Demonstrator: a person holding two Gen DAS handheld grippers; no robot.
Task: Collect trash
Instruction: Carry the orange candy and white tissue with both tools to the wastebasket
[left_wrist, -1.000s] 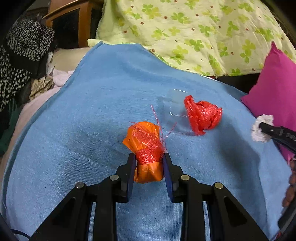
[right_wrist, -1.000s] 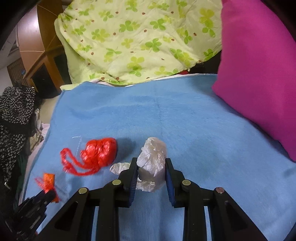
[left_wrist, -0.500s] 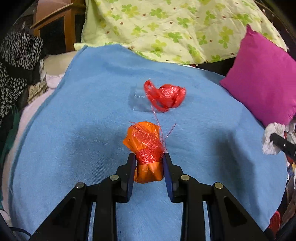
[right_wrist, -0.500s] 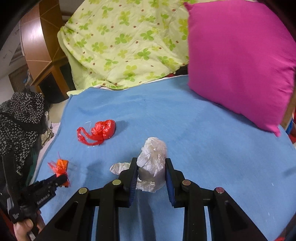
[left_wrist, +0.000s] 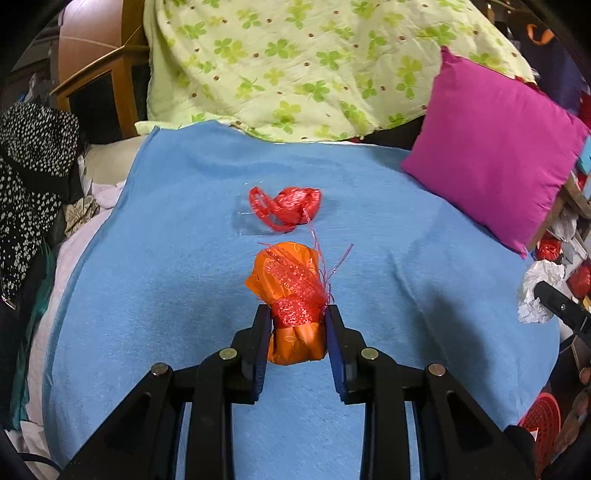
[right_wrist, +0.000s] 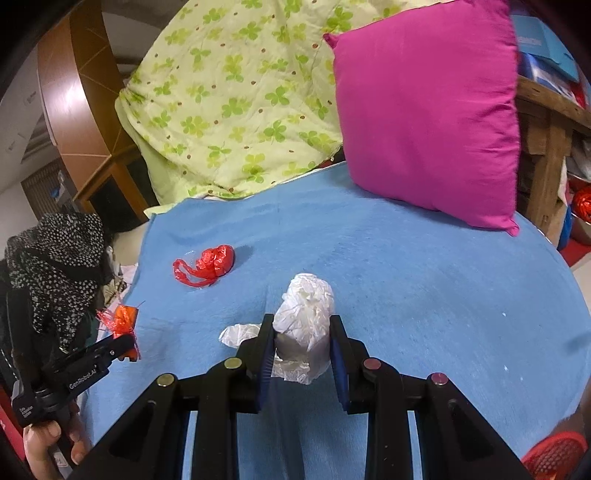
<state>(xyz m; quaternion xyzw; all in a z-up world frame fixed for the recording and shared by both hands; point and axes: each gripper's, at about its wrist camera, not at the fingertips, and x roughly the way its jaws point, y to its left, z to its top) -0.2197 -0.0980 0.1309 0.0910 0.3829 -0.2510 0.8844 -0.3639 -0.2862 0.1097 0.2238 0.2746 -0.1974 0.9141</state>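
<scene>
Orange wrapper wad clenched in left gripper, white crumpled plastic in right gripper; slippery, either could've dropped.

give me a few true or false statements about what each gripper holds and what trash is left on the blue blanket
1. The left gripper is shut on an orange wrapper bundle. True.
2. The right gripper has open, empty jaws. False: it is shut on a crumpled white plastic wad.
3. A red plastic bag lies on the blue blanket, held by neither gripper. True.
4. The magenta pillow lies flat in the middle of the blanket. False: it stands propped at the blanket's edge.
</scene>
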